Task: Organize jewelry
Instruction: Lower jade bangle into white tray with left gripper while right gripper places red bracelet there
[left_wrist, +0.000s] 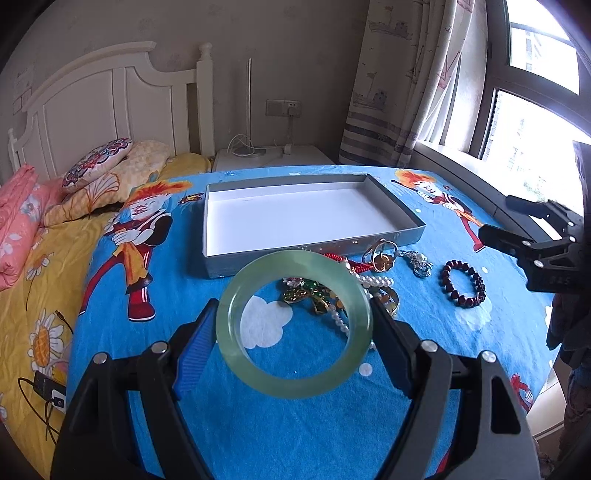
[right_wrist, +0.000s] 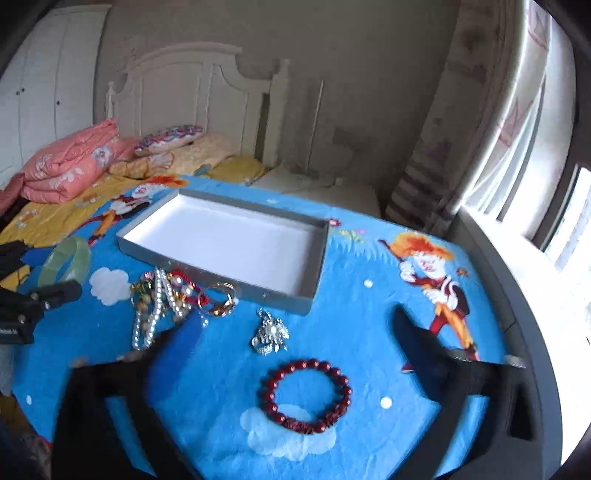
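Green bangle (left_wrist: 293, 325) tilted, opening camera-facing.

— Have we room to reach the grey tray (left_wrist: 391, 242)?
— Above it, yes; its white floor lies bare. But the jewelry heap (left_wrist: 332, 291) crowds its near wall.
— And on the right?
— Open blue cloth (right_wrist: 369, 332) around the red bead bracelet (right_wrist: 306, 395).

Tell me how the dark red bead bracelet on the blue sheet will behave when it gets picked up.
The red bead bracelet is a ring of separate round beads, so it will probably sag and lose its circle when lifted by one side. The beads look smooth and glossy, so they may slip or roll between flat fingers. It lies on soft blue bedding, so pressing down may sink it rather than pin it.
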